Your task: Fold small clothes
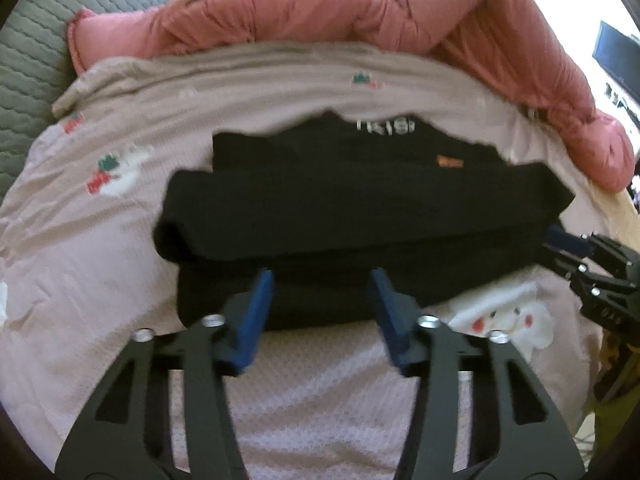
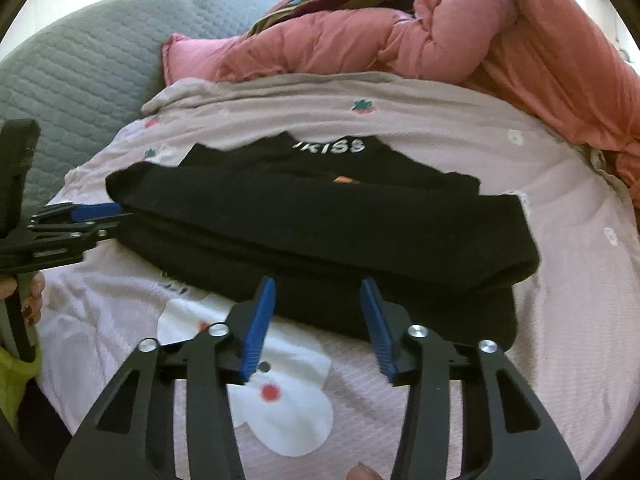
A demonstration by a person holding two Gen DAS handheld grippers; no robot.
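A black garment point(image 1: 360, 208) point(image 2: 320, 216) with white letters near its far edge lies on the bed, its near part doubled over in a thick fold. My left gripper point(image 1: 321, 276) is open, its blue fingertips over the near edge of the cloth, nothing pinched between them. My right gripper point(image 2: 317, 282) is open too, its tips above the garment's near edge further right. In the left wrist view the right gripper point(image 1: 560, 240) shows at the garment's right end. In the right wrist view the left gripper point(image 2: 100, 212) reaches the garment's left end.
The garment rests on a pale pink printed sheet point(image 1: 120, 240) point(image 2: 520, 184). A bunched salmon quilt point(image 1: 320, 12) point(image 2: 440, 28) lies behind it, a grey quilted pillow point(image 2: 80, 64) at the far left. A person's fingers point(image 2: 34, 296) hold the left gripper's handle.
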